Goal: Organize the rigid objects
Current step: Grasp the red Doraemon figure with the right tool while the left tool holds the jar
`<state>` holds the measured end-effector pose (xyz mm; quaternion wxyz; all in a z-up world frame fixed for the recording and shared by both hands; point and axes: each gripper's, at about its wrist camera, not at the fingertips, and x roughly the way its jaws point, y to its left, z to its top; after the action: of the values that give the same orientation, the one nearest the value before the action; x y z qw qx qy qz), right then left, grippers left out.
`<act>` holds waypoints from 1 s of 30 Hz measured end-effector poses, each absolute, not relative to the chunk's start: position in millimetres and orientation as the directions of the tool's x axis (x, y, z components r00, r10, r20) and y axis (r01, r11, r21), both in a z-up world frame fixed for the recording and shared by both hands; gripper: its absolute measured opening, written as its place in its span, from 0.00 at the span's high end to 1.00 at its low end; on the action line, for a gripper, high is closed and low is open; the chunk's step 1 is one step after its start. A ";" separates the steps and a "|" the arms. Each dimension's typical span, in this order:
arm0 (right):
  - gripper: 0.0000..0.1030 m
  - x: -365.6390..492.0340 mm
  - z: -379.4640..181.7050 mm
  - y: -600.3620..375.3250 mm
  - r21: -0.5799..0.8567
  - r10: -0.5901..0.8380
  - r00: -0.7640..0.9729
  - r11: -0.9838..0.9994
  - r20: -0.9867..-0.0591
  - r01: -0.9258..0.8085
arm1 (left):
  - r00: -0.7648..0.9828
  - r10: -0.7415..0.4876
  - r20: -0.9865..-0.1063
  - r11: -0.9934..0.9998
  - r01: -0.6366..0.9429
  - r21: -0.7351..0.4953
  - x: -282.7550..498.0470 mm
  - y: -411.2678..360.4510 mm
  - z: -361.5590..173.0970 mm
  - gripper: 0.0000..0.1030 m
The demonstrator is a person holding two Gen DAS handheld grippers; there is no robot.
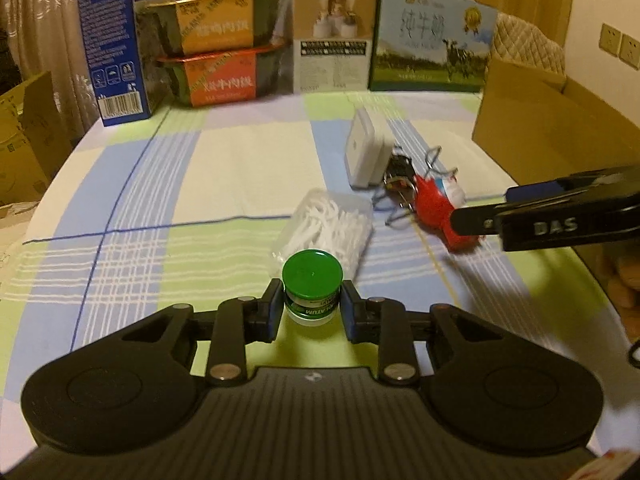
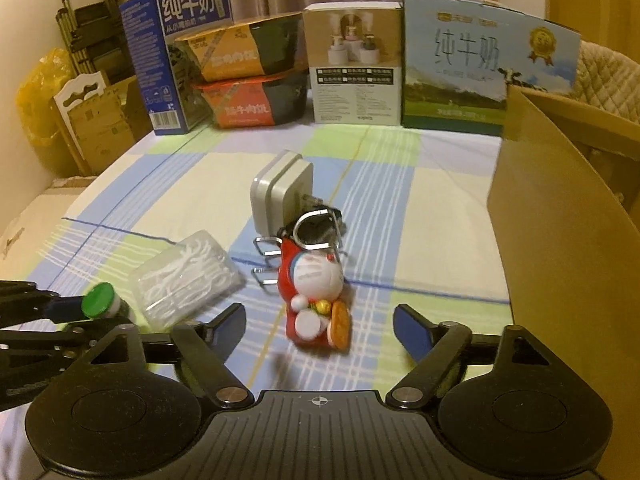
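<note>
The left gripper angles downward, its blue pads pressed against both sides of a small green-capped jar — jaws closed on it. The right gripper also tilts downward, its fingers spread apart and touching nothing — a red figurine lies between them.

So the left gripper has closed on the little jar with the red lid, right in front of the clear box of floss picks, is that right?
Not quite: the lid is green, not red, as the left wrist view shows. The left gripper has closed on the little jar, right in front of the clear box of floss picks.
</note>
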<state>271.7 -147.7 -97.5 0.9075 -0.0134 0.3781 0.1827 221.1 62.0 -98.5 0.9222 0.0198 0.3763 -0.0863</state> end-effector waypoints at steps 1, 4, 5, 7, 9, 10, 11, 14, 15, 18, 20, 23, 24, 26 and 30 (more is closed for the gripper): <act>0.32 275.8 -99.0 -145.5 0.105 0.322 0.650 0.931 -0.688 -0.350 | 0.705 -0.144 -0.694 0.985 0.169 -0.032 221.9 62.7 -97.9 0.76; 0.39 288.3 -106.5 -139.4 0.084 0.320 0.642 0.925 -0.697 -0.370 | 0.708 -0.149 -0.691 0.986 0.160 -0.048 224.5 65.0 -98.1 0.76; 0.40 292.3 -109.8 -137.3 0.078 0.316 0.638 0.925 -0.703 -0.373 | 0.706 -0.151 -0.692 0.986 0.159 -0.053 225.2 65.4 -98.3 0.76; 0.45 298.3 -116.5 -133.0 0.066 0.307 0.629 0.924 -0.714 -0.376 | 0.702 -0.156 -0.695 0.985 0.161 -0.059 226.3 65.9 -98.8 0.76; 0.51 301.5 -120.8 -129.7 0.068 0.312 0.620 0.921 -0.720 -0.384 | 0.700 -0.159 -0.697 0.985 0.160 -0.065 227.1 66.3 -99.6 0.76; 0.59 302.6 -122.6 -128.4 0.066 0.312 0.615 0.919 -0.724 -0.389 | 0.699 -0.162 -0.696 0.985 0.160 -0.069 227.7 66.6 -99.5 0.76; 0.60 302.7 -123.1 -127.5 0.066 0.314 0.614 0.918 -0.724 -0.390 | 0.699 -0.165 -0.696 0.984 0.160 -0.074 227.9 67.3 -99.5 0.76; 0.60 299.2 -121.1 -128.6 0.072 0.302 0.616 0.926 -0.728 -0.370 | 0.697 -0.171 -0.696 0.983 0.164 -0.076 228.0 66.7 -99.0 0.76; 0.60 298.1 -118.9 -129.4 0.078 0.302 0.615 0.929 -0.728 -0.362 | 0.696 -0.173 -0.697 0.983 0.167 -0.077 227.9 66.2 -98.9 0.76; 0.60 290.7 -111.2 -134.1 0.093 0.296 0.617 0.936 -0.729 -0.339 | 0.695 -0.179 -0.696 0.981 0.177 -0.076 225.6 64.2 -97.9 0.76; 0.60 284.7 -105.5 -137.0 0.103 0.299 0.621 0.938 -0.725 -0.331 | 0.695 -0.182 -0.696 0.980 0.184 -0.072 223.2 62.5 -96.8 0.76; 0.60 274.7 -99.2 -141.0 0.116 0.296 0.625 0.943 -0.722 -0.313 | 0.695 -0.182 -0.695 0.979 0.190 -0.067 219.9 60.5 -95.3 0.76; 0.60 271.2 -98.0 -141.9 0.122 0.297 0.625 0.944 -0.722 -0.308 | 0.694 -0.181 -0.696 0.979 0.192 -0.064 218.8 59.7 -95.0 0.76; 0.60 263.5 -95.9 -143.3 0.129 0.298 0.626 0.945 -0.721 -0.301 | 0.693 -0.179 -0.698 0.979 0.195 -0.057 216.8 58.0 -94.2 0.76; 0.60 247.2 -87.8 -148.0 0.143 0.302 0.632 0.946 -0.713 -0.291 | 0.696 -0.188 -0.693 0.976 0.208 -0.056 211.9 54.0 -87.7 0.76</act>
<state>247.2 -148.0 -87.8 0.9034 0.0073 0.3962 0.1640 211.9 54.0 -87.7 0.9208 0.0132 0.3746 -0.1077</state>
